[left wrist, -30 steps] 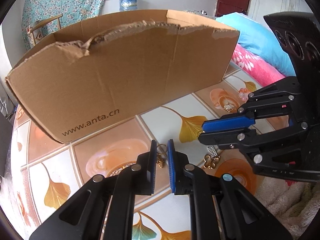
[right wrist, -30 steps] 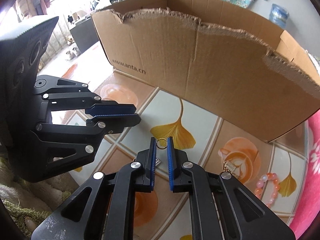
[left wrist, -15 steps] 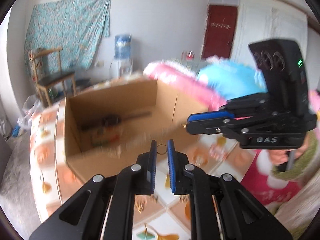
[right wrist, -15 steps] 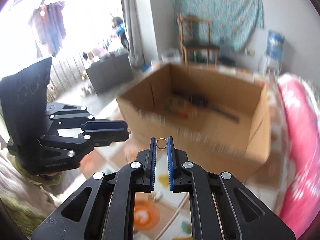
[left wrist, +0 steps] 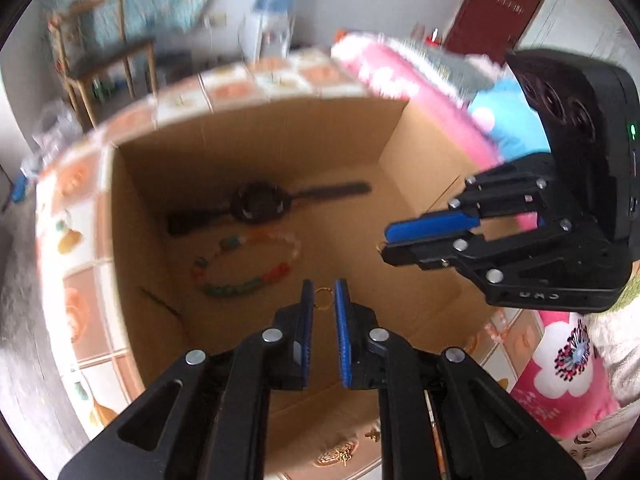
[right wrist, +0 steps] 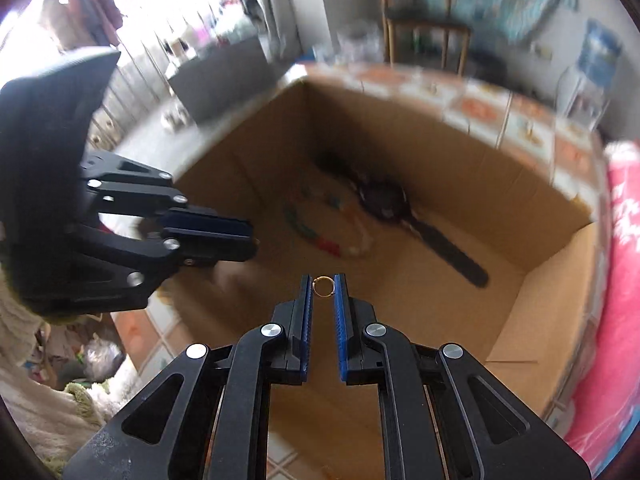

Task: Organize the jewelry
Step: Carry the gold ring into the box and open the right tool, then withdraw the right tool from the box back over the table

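An open cardboard box [left wrist: 280, 140] lies below both grippers. On its floor are a black watch [left wrist: 258, 204] and a string of coloured beads [left wrist: 244, 264]. My left gripper [left wrist: 323, 286] hangs over the box's near side, shut on a small gold ring earring [left wrist: 322, 299]. In the right wrist view my right gripper [right wrist: 323, 280] is shut on a second gold ring earring [right wrist: 323, 286] above the box [right wrist: 440, 148], with the watch [right wrist: 384, 200] and the beads [right wrist: 320, 236] beyond it. Each gripper shows side-on in the other's view: the right gripper [left wrist: 385, 243], the left gripper [right wrist: 252, 240].
The box stands on a table with an orange-and-white tile-pattern cloth [left wrist: 80, 240]. A gold piece [left wrist: 336, 456] and pink beads [left wrist: 494, 330] lie on the cloth in front of the box. Pink bedding [left wrist: 400, 76] runs along the right, a wooden chair [left wrist: 104, 60] stands behind.
Both grippers have lifted off the table with their gold rings and moved forward over the box's front wall, so the inside of the box now shows beneath them.
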The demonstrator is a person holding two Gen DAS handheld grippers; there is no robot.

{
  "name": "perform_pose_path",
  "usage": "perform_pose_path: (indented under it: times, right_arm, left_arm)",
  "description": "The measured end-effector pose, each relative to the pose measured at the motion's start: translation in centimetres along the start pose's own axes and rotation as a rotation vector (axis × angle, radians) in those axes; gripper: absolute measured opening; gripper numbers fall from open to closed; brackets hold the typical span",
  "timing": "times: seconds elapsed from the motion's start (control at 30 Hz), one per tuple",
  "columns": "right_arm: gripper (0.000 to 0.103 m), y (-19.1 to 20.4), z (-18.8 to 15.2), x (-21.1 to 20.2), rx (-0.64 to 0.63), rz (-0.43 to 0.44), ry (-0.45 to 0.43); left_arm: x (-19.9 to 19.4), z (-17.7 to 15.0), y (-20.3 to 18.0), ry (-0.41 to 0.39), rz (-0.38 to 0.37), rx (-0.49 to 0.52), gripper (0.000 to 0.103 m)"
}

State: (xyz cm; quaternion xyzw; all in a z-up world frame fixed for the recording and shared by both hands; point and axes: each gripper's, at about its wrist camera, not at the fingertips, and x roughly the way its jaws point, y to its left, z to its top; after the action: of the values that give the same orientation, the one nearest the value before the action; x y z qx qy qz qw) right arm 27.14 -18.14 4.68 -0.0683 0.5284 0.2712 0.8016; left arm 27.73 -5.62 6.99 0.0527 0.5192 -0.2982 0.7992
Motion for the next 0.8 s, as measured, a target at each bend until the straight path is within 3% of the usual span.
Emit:
perform_pose_path:
  times: [0.13, 0.3, 0.4, 0.43, 0.53, 0.6, 0.8]
  right_arm:
    - [0.009, -1.8, 0.6, 2.6, 0.044, 0.000, 0.102]
    - [0.012, -3.0, 0.4, 3.9, 0.077, -0.020, 0.142]
    - [0.017, -2.8, 0.2, 3.5, 0.072, -0.023, 0.122]
    - [0.022, -2.8, 0.2, 3.5, 0.074, -0.024, 0.119]
    - [0.022, -2.6, -0.2, 3.0, 0.074, -0.025, 0.099]
    - [0.023, -2.8, -0.2, 2.5, 0.081, -0.022, 0.080]
    - [0.025, -2.9, 0.2, -0.6, 0.116, -0.009, -0.022]
  left_arm:
    - [2.8, 0.5, 0.7, 0.116, 0.003, -0.047, 0.011]
    - [4.7, 0.9, 0.9, 0.166, 0.022, -0.071, 0.011]
    - [5.3, 1.3, 0.8, 0.173, 0.017, -0.082, 0.013]
    - [5.3, 1.4, 0.9, 0.176, 0.018, -0.088, 0.018]
    - [5.1, 1.5, 1.0, 0.165, 0.019, -0.095, 0.036]
    - [4.8, 1.4, 0.9, 0.152, 0.024, -0.090, 0.043]
    - [3.0, 1.3, 0.5, 0.084, 0.034, -0.095, 0.044]
